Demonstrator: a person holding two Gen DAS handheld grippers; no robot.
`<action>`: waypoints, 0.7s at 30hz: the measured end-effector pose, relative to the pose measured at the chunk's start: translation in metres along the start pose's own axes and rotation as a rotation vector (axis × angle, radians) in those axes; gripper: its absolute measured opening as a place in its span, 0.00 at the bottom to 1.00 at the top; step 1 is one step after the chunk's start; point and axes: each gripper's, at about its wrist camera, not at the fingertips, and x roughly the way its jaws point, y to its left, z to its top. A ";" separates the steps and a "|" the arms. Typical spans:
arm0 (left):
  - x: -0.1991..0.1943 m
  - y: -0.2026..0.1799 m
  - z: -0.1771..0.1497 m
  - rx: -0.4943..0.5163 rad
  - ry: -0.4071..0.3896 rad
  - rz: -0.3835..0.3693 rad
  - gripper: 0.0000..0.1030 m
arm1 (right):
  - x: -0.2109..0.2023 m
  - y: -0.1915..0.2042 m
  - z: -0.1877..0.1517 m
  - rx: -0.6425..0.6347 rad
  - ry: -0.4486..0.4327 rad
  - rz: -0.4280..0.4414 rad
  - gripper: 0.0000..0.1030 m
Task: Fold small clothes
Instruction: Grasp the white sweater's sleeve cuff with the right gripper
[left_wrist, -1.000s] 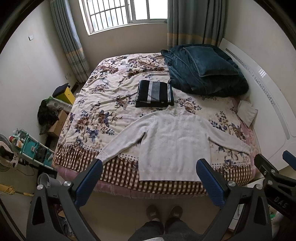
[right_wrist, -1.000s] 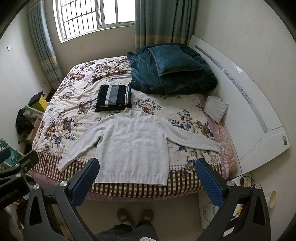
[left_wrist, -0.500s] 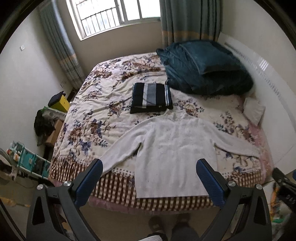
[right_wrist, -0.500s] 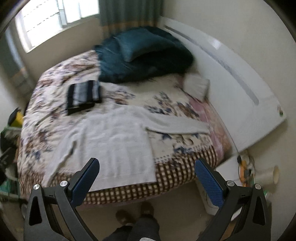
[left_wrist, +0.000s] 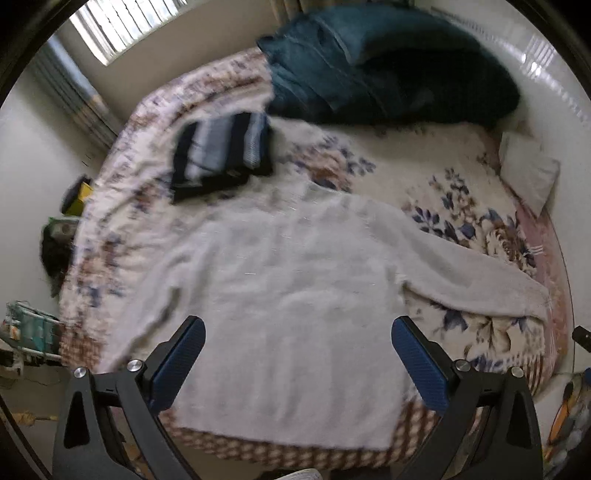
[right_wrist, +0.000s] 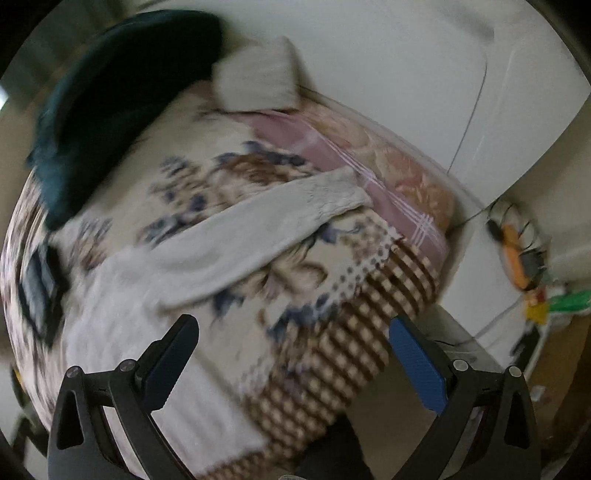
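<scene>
A white long-sleeved sweater (left_wrist: 295, 288) lies spread flat on the floral bedspread (left_wrist: 424, 177), hem at the bed's near edge. My left gripper (left_wrist: 295, 354) is open and empty, hovering over the sweater's lower body. The right wrist view shows the sweater's right sleeve (right_wrist: 258, 236) with its cuff (right_wrist: 332, 195) near the bed's corner. My right gripper (right_wrist: 291, 350) is open and empty, above the bed's checked border, short of the sleeve. A folded dark striped garment (left_wrist: 221, 155) lies beyond the sweater's collar.
A teal quilt and pillow (left_wrist: 388, 70) are heaped at the head of the bed. A small white pillow (left_wrist: 528, 177) lies by the white headboard (right_wrist: 406, 81). Cables and clutter (right_wrist: 524, 266) sit on the floor to the right of the bed.
Both grippers have moved down and closer to the bed. The right one has swung right toward the sleeve and bed corner. Both stay open and the sweater has not moved.
</scene>
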 end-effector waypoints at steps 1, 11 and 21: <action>0.019 -0.012 0.004 0.002 0.017 0.008 1.00 | 0.021 -0.010 0.016 0.029 0.005 -0.010 1.00; 0.206 -0.102 0.014 0.045 0.178 0.110 1.00 | 0.226 -0.102 0.116 0.351 0.097 -0.016 0.99; 0.252 -0.120 0.020 0.058 0.213 0.129 1.00 | 0.279 -0.139 0.126 0.644 0.054 0.039 0.41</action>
